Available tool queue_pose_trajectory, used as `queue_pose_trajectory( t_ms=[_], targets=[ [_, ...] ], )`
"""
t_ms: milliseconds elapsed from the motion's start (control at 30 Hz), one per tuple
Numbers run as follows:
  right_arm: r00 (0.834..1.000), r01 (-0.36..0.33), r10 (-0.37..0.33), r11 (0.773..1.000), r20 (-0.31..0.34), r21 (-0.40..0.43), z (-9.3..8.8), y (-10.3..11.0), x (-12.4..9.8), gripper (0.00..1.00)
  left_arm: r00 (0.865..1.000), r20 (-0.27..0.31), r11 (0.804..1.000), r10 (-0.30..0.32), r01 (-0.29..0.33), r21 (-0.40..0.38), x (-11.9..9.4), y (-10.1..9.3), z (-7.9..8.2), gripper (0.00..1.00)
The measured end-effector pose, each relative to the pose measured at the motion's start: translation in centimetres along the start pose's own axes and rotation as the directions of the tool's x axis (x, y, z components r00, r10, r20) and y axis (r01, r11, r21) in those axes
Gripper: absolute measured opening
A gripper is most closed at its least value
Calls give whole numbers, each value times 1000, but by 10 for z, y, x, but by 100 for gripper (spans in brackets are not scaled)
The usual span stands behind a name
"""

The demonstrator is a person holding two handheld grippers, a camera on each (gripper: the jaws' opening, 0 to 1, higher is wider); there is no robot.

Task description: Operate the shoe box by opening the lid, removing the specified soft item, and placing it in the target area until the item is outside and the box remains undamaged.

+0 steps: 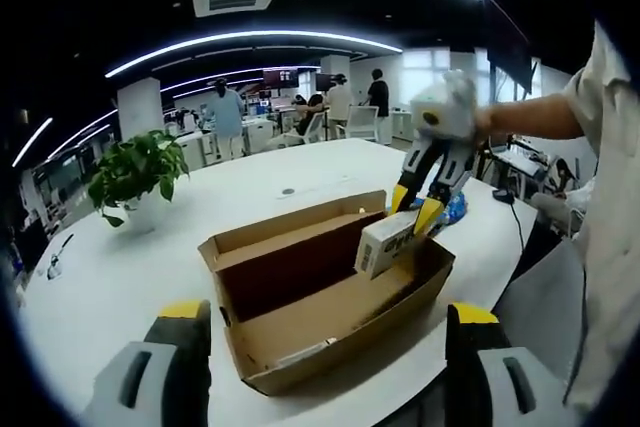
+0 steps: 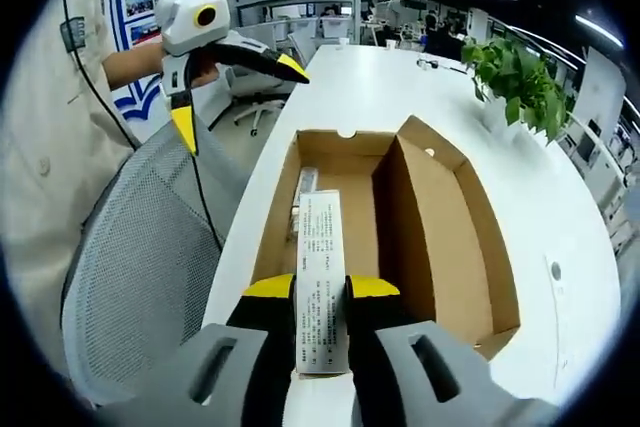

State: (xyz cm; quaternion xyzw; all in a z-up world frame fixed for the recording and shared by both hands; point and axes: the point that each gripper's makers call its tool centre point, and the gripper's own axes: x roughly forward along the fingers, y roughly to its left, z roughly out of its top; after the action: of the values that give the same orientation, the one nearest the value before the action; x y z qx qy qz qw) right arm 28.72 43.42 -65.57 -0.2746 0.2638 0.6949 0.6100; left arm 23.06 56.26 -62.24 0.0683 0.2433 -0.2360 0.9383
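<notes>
**Holding a small carton over the open shoe box**

Gripping a small white printed carton (image 2: 321, 282), the right gripper (image 2: 321, 292) has its yellow-tipped jaws closed narrow on the carton's flat sides. In the right gripper view the carton is a slim rectangular pack, its long axis running from 6 to 12 o'clock, straight ahead along the jaws. It sits over the near end of the shoe box (image 2: 445, 217), a brown corrugated cardboard box with its lid folded open toward 3 o'clock on the smooth white desk (image 2: 400, 87). The left gripper (image 1: 325, 332) hangs with jaws spread wide, at 6 o'clock from the box. A leafy potted plant (image 1: 135, 175) stands at 10 o'clock.
</notes>
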Motion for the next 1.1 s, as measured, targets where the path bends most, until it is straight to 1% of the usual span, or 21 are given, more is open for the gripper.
queue_pose_trajectory(
  t_ms=[300, 800, 933, 967, 1100],
  targets=[
    [1000, 13, -13, 1000, 8, -20, 9, -4, -20, 16, 1000, 4, 1000, -7, 7, 4, -1, -4, 2, 100],
    [999, 32, -32, 999, 6, -37, 12, -10, -53, 16, 1000, 10, 1000, -15, 15, 5, -1, -6, 4, 100],
    [999, 51, -50, 998, 5, -39, 11, -16, -66, 16, 1000, 10, 1000, -18, 18, 6, -1, -6, 4, 100],
    [998, 71, -71, 997, 3, -34, 9, -23, -82, 16, 1000, 10, 1000, -18, 18, 6, -1, -6, 4, 100],
    [996, 90, -90, 996, 1, -28, 7, -29, -94, 16, 1000, 13, 1000, -26, 26, 8, 2, -8, 6, 100]
  ],
)
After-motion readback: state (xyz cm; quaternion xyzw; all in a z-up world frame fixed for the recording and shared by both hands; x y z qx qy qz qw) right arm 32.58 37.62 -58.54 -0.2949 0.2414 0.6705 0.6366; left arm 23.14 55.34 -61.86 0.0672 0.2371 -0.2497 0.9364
